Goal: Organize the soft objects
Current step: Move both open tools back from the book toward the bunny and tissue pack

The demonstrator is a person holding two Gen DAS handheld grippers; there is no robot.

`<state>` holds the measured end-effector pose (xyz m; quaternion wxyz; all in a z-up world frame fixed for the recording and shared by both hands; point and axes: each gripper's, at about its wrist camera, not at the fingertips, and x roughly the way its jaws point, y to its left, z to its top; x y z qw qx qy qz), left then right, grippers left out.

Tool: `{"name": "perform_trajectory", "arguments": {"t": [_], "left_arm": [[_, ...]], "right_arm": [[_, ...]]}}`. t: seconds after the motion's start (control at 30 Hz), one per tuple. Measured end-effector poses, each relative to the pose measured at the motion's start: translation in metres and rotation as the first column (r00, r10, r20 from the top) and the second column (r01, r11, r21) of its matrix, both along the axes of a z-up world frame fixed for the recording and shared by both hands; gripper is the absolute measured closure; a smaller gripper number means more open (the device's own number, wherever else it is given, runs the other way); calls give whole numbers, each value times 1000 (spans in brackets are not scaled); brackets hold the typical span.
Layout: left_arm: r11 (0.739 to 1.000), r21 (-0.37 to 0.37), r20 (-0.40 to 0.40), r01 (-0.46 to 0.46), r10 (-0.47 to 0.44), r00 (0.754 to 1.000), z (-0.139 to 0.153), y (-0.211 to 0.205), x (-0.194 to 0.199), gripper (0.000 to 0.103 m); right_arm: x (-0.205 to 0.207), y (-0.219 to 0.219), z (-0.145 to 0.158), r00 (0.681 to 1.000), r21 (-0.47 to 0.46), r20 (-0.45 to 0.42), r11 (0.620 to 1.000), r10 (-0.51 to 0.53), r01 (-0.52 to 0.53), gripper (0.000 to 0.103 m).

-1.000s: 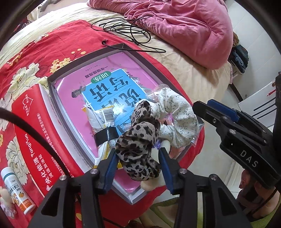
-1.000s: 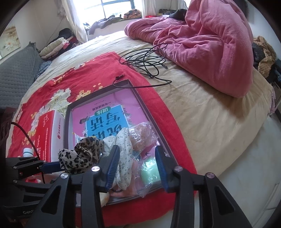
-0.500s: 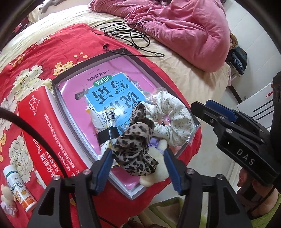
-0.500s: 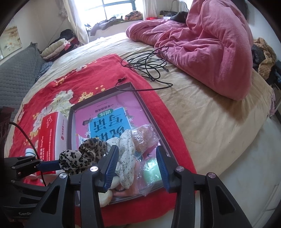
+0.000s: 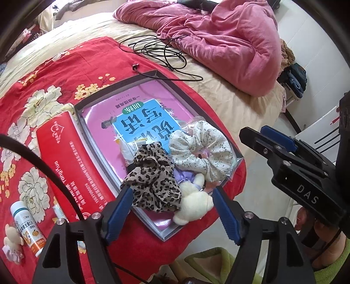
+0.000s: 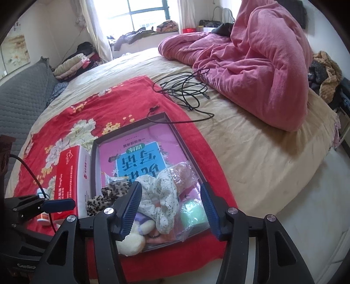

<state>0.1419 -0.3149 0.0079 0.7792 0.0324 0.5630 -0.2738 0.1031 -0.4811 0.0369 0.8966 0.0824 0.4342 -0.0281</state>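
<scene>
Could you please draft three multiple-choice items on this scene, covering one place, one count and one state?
1. Where does the leopard scrunchie lie?
A. in the tray
B. on the pink quilt
C. on the floor

2. How many scrunchies are in the tray?
A. one
B. two
C. four

3. The left gripper is:
A. shut on a bottle
B. open
C. out of view

Answers: 1 A, it rests at the tray's near end; 2 B, leopard and floral scrunchie; 3 B, its blue pads stand apart, gripping nothing.

Bright daylight from window (image 6: 142,13), blown-out glare, fisheye-bent edges, corners seemingly vignetted
</scene>
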Motion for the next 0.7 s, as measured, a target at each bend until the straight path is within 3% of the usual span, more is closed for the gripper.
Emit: {"name": "perform_trajectory", "arguments": {"t": [0.43, 0.7], "left_arm": [[998, -26, 61, -49, 50, 997, 39, 35, -19, 26], [991, -32, 112, -127, 129, 985, 62, 87, -35, 25]], "right_arm": [[-9, 27, 28, 997, -30, 58, 998, 51, -50, 38], [-13, 70, 42, 987, -55, 89, 990, 137, -132, 36]]}}
